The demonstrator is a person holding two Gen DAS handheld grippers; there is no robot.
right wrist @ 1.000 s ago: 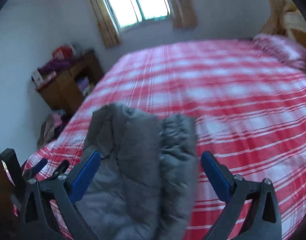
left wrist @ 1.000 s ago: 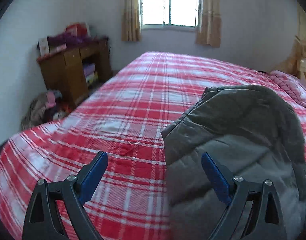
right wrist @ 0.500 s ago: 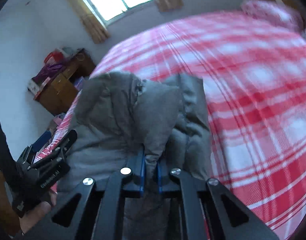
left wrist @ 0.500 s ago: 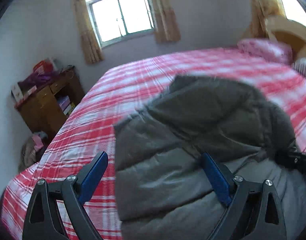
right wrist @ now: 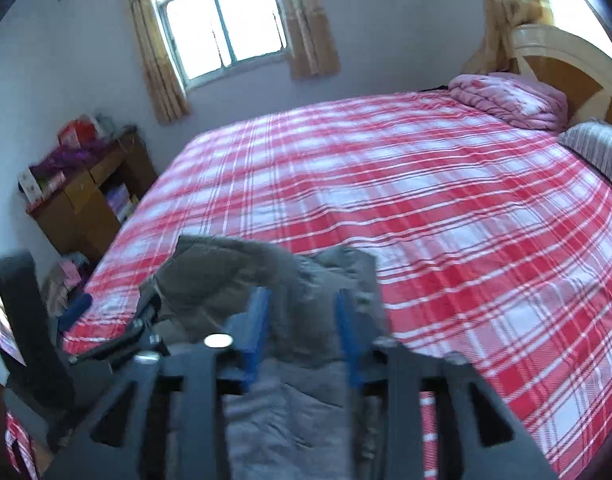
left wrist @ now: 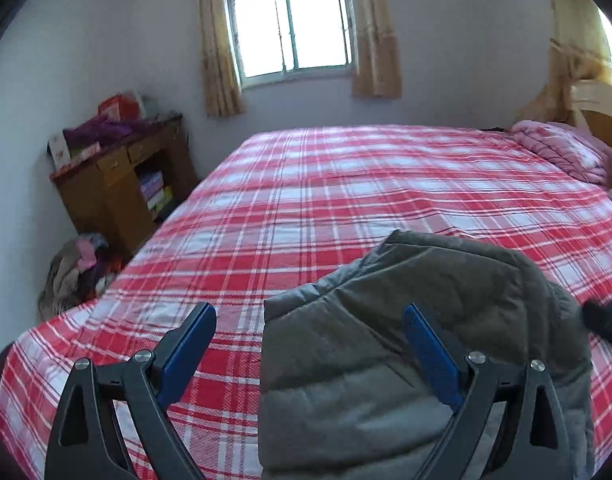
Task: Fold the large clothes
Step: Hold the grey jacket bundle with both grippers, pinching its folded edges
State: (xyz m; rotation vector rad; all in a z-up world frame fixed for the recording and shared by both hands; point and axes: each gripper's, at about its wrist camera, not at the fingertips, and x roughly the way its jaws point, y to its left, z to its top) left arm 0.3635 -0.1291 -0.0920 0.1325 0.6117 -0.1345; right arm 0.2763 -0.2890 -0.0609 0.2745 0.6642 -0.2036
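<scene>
The grey quilted padded jacket [left wrist: 418, 344] lies bunched and partly folded on the near part of the red-and-white plaid bedspread [left wrist: 346, 200], filling the lower right of the left wrist view and the lower centre of the right wrist view [right wrist: 266, 280]; the left gripper [left wrist: 310, 344] hovers over the jacket's left edge with its blue-padded jaws spread wide, one over the bedspread, the other over the grey fabric, gripping nothing; the right gripper [right wrist: 302, 328], blurred, has its jaws parted with a fold of the jacket between them, and whether the pads press the cloth I cannot tell; the left gripper shows again at the left edge of the right wrist view [right wrist: 106, 328]; a folded pink quilt [right wrist: 514, 100] sits at the upper right by the pale wooden headboard [right wrist: 566, 56]; a brown wooden cabinet [left wrist: 118, 184] piled with clutter stands at the left wall, and a curtained window [left wrist: 290, 28] is at the top.
</scene>
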